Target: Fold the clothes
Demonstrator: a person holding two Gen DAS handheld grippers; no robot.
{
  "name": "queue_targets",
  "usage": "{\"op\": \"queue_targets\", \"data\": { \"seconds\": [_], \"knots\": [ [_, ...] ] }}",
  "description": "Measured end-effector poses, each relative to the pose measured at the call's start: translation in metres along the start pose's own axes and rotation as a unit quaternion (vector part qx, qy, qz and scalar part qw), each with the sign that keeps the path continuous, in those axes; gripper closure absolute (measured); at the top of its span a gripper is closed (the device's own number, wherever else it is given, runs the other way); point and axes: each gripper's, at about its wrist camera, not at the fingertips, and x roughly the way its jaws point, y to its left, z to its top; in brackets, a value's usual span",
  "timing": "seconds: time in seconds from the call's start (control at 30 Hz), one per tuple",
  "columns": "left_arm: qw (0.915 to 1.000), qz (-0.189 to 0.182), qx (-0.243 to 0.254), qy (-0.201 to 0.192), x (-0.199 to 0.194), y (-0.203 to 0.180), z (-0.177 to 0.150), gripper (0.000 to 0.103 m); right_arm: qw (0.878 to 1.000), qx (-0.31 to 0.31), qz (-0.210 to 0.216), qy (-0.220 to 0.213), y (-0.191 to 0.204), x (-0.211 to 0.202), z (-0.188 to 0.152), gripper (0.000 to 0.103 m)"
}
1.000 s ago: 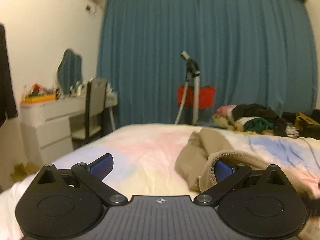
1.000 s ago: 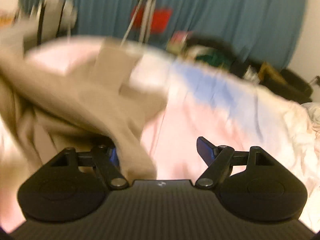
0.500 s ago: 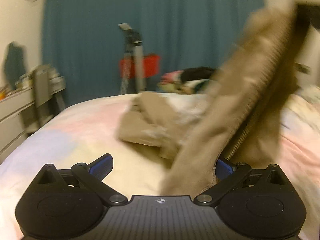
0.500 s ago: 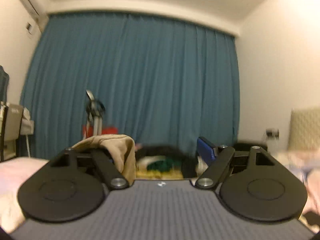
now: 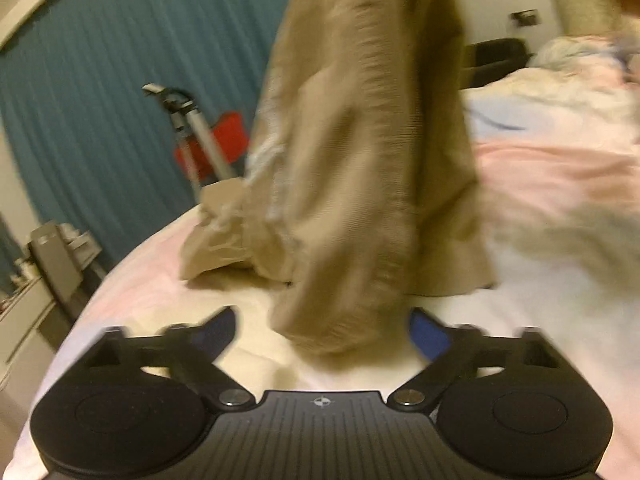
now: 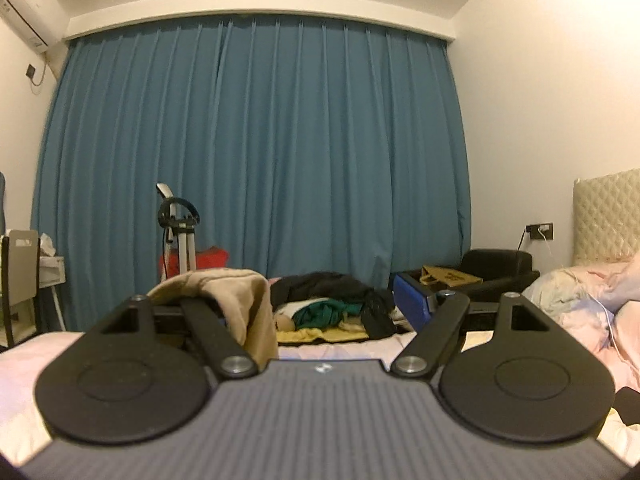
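Now the left gripper (image 5: 322, 330) is closing, its jaws apart, with a hanging fold of the one tan garment (image 5: 360, 128) between them over the bed (image 5: 552, 168); no pad clearly presses it. Meanwhile the right gripper (image 6: 324, 312) stands spread, the same cloth (image 6: 236, 292) draped over its left finger (image 6: 208, 328), right pad bare.

The left gripper (image 5: 322, 330) tilts downward, its jaws closing with a hanging fold of tan cloth (image 5: 360, 160) between them; the blue pads do not yet press it. The right gripper (image 6: 332, 312) points level, jaws held wide, tan cloth (image 6: 236, 292) draped over its finger at nine o'clock.
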Motion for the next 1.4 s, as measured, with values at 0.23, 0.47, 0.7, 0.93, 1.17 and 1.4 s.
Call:
{"op": "queue_targets", "data": {
  "seconds": [0.23, 0.47, 0.7, 0.93, 1.17, 1.4],
  "knots": [
    [0.9763, 0.015, -0.216, -0.011, -0.023, 0.101, 0.001, 0.098, 0.997, -0.013, 0.006, 0.069, 0.004, 0.020, -0.014, 0.026],
    [0.9659, -0.048, -0.254, 0.017, -0.048, 0.187, 0.009, 0.098, 0.971, 0.026, 0.075, 0.225, 0.012, 0.048, -0.050, 0.026],
    [0.9480, -0.052, -0.283, 0.136, 0.025, 0.216, -0.013, 0.085, 0.952, 0.001, 0.097, 0.289, 0.049, 0.067, -0.092, 0.026],
    [0.9753, -0.112, -0.179, 0.065, -0.007, 0.146, 0.000, 0.021, 0.953, 0.015, 0.099, 0.287, 0.044, 0.068, -0.089, 0.026],
    [0.9714, -0.154, -0.181, -0.010, 0.004, 0.077, 0.015, 0.015, 0.955, 0.026, 0.099, 0.278, 0.038, 0.056, -0.082, 0.026],
    [0.9509, -0.140, -0.276, -0.018, 0.016, 0.092, -0.003, 0.015, 0.958, 0.027, 0.094, 0.268, 0.040, 0.053, -0.081, 0.026]
  ]
}}
